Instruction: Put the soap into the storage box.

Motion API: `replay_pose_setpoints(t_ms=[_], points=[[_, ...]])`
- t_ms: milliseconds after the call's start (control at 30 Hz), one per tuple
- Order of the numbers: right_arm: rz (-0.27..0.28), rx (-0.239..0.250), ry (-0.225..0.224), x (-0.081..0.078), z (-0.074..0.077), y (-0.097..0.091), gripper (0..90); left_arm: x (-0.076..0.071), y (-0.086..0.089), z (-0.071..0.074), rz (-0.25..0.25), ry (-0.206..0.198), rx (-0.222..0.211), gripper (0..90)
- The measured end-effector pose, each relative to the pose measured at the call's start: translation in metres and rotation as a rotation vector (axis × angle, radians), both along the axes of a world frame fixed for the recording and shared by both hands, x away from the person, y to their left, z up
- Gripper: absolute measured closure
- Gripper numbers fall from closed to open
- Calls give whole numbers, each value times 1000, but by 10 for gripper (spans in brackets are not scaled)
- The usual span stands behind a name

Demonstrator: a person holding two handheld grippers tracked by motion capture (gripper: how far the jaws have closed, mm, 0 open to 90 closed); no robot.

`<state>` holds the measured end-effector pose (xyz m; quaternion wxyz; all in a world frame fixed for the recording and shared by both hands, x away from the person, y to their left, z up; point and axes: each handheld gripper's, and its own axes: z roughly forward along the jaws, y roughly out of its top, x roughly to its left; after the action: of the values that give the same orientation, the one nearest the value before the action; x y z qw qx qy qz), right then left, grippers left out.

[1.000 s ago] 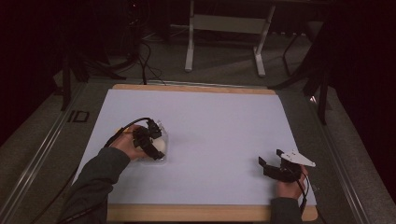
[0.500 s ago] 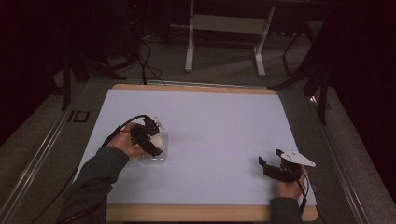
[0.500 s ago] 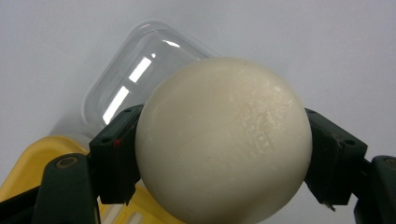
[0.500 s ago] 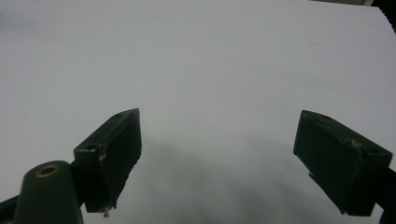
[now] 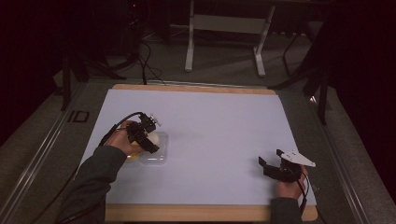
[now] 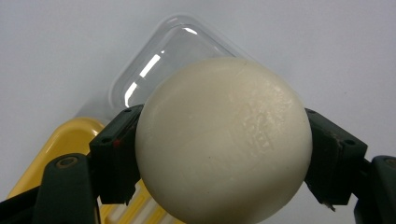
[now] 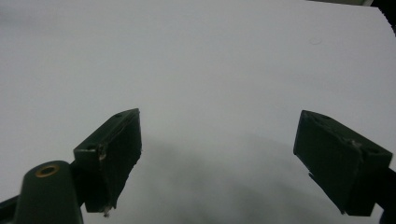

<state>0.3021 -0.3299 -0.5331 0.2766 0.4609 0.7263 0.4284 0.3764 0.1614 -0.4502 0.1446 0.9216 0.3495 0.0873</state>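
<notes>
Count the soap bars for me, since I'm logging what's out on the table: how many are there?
1. The soap bar, round and cream-white, is clamped in the left gripper above the clear lid and yellow tray. Others could be hidden beneath the hand.

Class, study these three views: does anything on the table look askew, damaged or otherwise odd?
Nothing stands out. The left tool grips a whole cream soap bar above a clear lid and yellow dish. The right tool rests open over bare white table.

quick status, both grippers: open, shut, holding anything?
Left gripper: shut on the white soap bar.
Right gripper: open, nothing between its jaws.
</notes>
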Motion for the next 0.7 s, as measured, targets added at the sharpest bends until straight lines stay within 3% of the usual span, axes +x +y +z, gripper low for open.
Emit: replay_pose_setpoints(t_ms=[700], points=[[-1,1,-3,0,0,0,148,4,23,5,132,1,-8,242]])
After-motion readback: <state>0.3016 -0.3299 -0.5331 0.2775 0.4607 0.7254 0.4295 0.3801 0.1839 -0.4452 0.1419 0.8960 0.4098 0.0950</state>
